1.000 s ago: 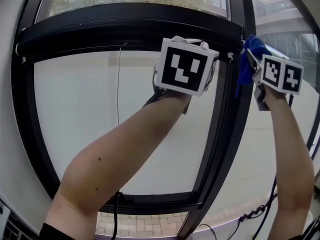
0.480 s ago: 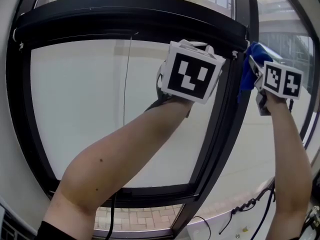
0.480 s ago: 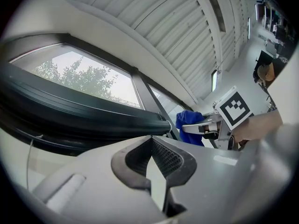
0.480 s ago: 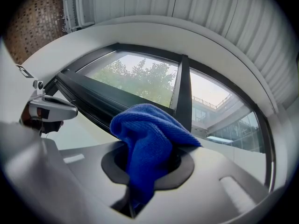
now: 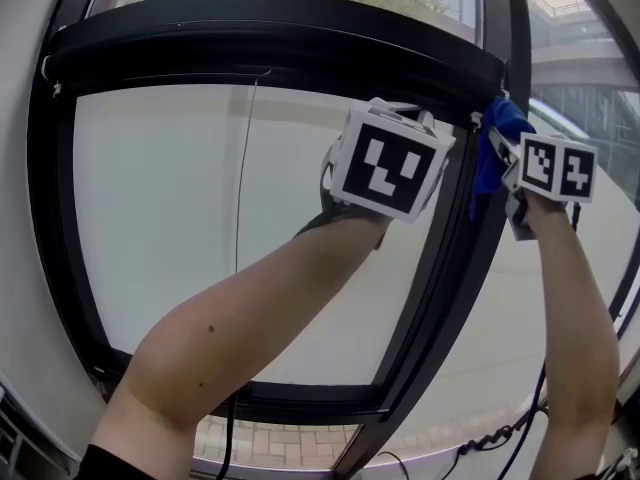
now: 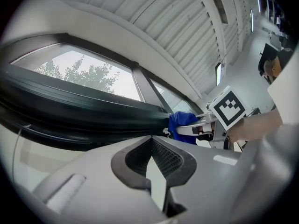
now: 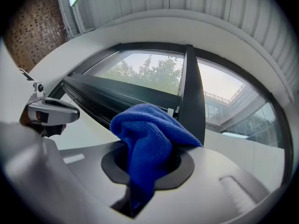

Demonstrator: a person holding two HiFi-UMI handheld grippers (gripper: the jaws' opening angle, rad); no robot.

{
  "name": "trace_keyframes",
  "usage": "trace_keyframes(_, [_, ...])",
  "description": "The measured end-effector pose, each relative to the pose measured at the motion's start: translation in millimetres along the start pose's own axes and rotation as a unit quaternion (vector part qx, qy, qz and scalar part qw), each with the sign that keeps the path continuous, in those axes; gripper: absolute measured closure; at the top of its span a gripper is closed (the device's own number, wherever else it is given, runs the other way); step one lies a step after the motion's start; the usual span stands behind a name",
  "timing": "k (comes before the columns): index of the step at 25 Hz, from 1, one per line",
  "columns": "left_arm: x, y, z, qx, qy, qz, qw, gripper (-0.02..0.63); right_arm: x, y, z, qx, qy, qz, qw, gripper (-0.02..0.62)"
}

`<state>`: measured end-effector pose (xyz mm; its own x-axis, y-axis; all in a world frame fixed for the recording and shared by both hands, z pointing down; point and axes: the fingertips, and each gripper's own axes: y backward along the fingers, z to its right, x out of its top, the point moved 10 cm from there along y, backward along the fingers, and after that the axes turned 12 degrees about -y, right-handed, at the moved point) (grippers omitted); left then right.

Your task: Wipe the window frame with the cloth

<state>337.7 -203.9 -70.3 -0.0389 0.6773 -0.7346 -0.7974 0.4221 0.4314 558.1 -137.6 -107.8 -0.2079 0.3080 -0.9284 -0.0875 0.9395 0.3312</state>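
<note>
The black window frame [image 5: 268, 36] fills the head view, with its upright bar [image 5: 448, 238] at the right. A blue cloth [image 5: 496, 136] is pressed against the top of that bar, where it meets the top rail. My right gripper [image 5: 518, 160] is shut on the cloth [image 7: 148, 136], which bulges out over the right gripper [image 7: 147, 164] in its own view, just below the upright bar [image 7: 191, 94]. My left gripper [image 5: 390, 163] is raised in front of the pane, left of the bar. The left gripper [image 6: 152, 148] is shut with nothing in it, under the top rail [image 6: 70, 111].
Pale glass [image 5: 200, 218] lies inside the frame, with a thin cord [image 5: 243, 178] hanging down it. A dark cable [image 5: 228, 438] runs down at the bottom rail. Trees and a building show outside. A ribbed white ceiling [image 6: 154, 27] is overhead.
The head view has shifted a little. The cloth stays at the upper right corner of the frame, and both grippers have kept their places beside the upright bar.
</note>
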Motion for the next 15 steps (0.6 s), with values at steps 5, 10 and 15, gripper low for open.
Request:
trace_keyframes(5, [-10,-16,10,0.011,-0.007,-0.02,0.9997,0.614,-2,-9,9,0.024,-0.008,0.016,1.0,0.531])
trace_keyframes(10, [-22,-25,16,0.022,-0.001,-0.032,0.9992,0.614,-3,-11,11,0.035,-0.011,0.019,0.999,0.531])
trace_keyframes(15, [-32,-24,20,0.017,0.005,-0.034,0.9993,0.614,-10,-11,11,0.036,-0.004,0.012,0.999,0.531])
